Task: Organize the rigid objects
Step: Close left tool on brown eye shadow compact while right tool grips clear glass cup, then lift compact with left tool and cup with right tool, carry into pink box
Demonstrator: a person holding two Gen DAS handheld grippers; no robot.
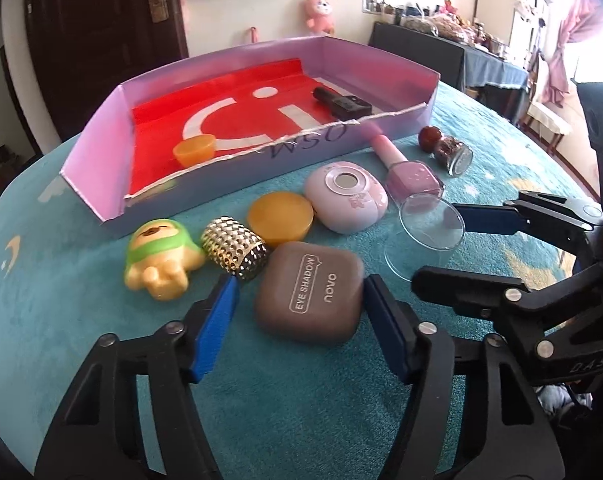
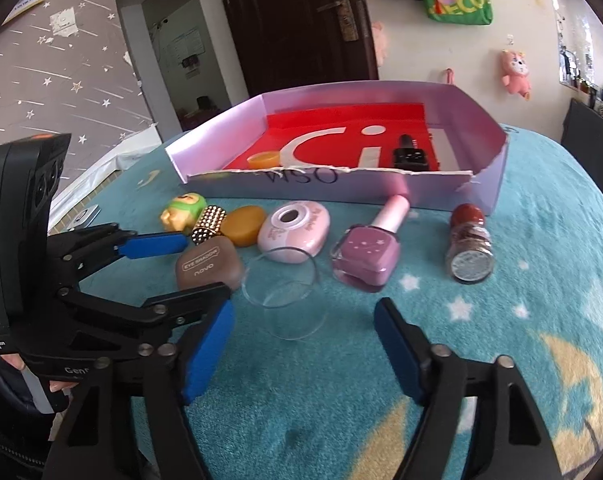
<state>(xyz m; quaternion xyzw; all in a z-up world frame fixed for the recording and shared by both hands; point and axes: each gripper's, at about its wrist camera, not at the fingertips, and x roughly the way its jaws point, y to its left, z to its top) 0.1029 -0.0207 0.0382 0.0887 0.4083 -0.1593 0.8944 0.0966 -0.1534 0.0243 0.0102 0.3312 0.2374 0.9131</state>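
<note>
The left tool [image 1: 301, 300] straddles the brown rounded-square plastic eye-shadow case [image 1: 308, 291], which lies flat on the teal star-patterned counter [image 1: 101, 320] directly ahead of it; its blue pads stand partly spread either side of the case with small gaps showing, so nothing is gripped yet. The case's flat sides face the pads, so a straight squeeze looks enough. To its right, the right tool [image 2: 303, 334] hangs half open and empty, with the clear glass cup [image 2: 285, 300] lying on its side just beyond its tips, mouth turned toward it. The lilac cardboard tray [image 1: 113, 160] sits farther ahead of both tools, nearer the left.
</note>
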